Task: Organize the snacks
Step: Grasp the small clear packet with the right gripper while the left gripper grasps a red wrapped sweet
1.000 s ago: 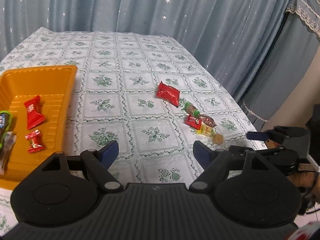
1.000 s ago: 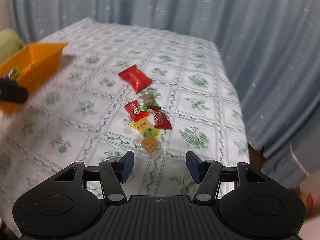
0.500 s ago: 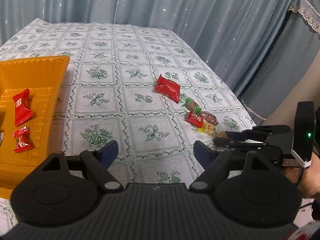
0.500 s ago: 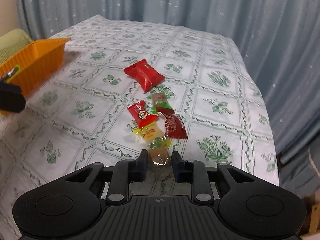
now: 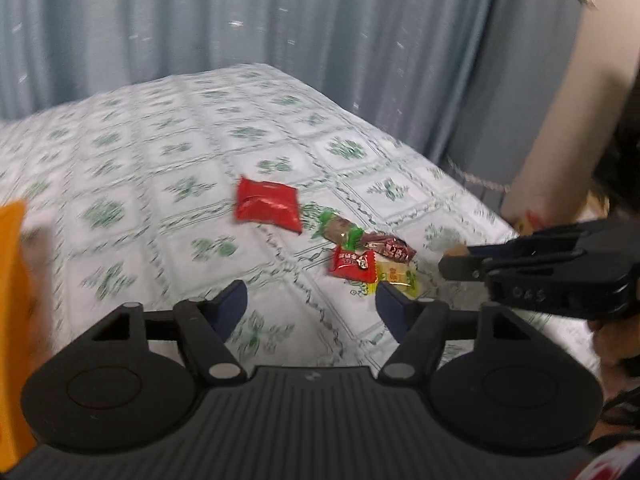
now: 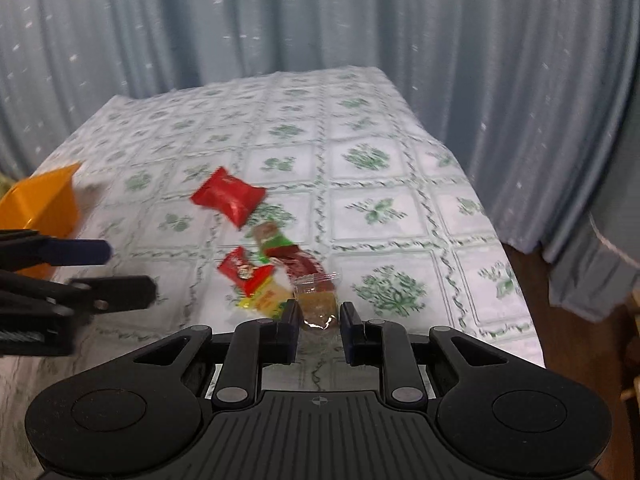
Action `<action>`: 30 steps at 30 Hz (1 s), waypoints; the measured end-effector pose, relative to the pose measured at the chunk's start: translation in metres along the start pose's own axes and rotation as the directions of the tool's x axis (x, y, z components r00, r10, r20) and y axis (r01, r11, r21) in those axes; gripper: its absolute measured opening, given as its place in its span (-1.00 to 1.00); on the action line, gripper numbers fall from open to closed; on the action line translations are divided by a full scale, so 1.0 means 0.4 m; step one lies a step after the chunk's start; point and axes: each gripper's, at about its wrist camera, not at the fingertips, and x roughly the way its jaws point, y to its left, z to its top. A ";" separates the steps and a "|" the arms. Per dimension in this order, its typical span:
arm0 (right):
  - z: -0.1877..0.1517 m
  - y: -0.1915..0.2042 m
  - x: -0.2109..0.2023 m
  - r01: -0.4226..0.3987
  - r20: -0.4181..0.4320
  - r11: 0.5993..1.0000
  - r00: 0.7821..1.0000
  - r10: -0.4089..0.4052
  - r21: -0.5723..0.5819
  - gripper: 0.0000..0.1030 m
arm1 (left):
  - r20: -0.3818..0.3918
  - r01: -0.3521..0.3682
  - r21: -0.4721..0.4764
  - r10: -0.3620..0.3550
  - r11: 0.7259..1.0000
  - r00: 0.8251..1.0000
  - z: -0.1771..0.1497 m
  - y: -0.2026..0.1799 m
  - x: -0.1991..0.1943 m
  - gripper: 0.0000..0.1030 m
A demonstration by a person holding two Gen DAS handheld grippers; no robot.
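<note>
My right gripper (image 6: 319,325) is shut on a brown candy in a clear wrapper (image 6: 318,304) and holds it just above the tablecloth; it also shows in the left wrist view (image 5: 460,262). Loose snacks lie ahead of it: a yellow candy (image 6: 269,300), a small red packet (image 6: 243,270), a dark red candy (image 6: 302,264), a green-ended candy (image 6: 270,236) and a big red packet (image 6: 229,196). My left gripper (image 5: 310,306) is open and empty, hovering in front of the same pile (image 5: 354,264). The orange tray (image 6: 44,204) stands at the left.
The table has a white cloth with green flower squares (image 6: 368,160). Its right edge (image 6: 516,280) drops off close to the pile. Blue curtains (image 6: 320,20) hang behind. The left gripper shows at the left of the right wrist view (image 6: 108,276).
My right gripper has lifted the brown candy off the cloth. My left gripper has swung right and closer to the pile, so the orange tray has slid almost out of its view.
</note>
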 end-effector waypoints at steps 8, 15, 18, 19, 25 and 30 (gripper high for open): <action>-0.013 -0.034 0.006 0.001 0.007 0.993 1.000 -0.002 0.118 -0.58 | -0.011 0.071 0.020 -0.070 0.997 0.997 0.025 -0.014 0.109 0.06; -0.016 -0.046 0.012 0.011 0.012 0.984 1.000 -0.013 0.176 -0.58 | -0.024 0.093 0.003 -0.093 0.996 0.995 0.036 -0.031 0.170 -0.30; -0.015 -0.045 0.014 0.016 0.014 0.985 1.000 -0.018 0.172 -0.58 | -0.020 0.081 0.017 -0.081 0.997 0.997 0.024 -0.033 0.171 -0.44; -0.014 -0.045 0.014 0.017 0.015 0.985 1.000 -0.020 0.174 -0.58 | -0.017 0.072 0.011 -0.071 0.997 0.997 0.022 -0.030 0.168 -0.55; -0.010 -0.034 0.002 0.010 0.025 0.983 1.000 -0.015 0.184 -0.58 | 0.007 0.038 -0.041 -0.037 0.998 0.999 0.009 0.001 0.122 -0.62; -0.002 0.006 -0.021 -0.007 0.038 0.985 0.999 0.000 0.172 -0.58 | 0.020 -0.007 -0.105 0.009 0.994 1.000 -0.021 0.021 0.032 -0.62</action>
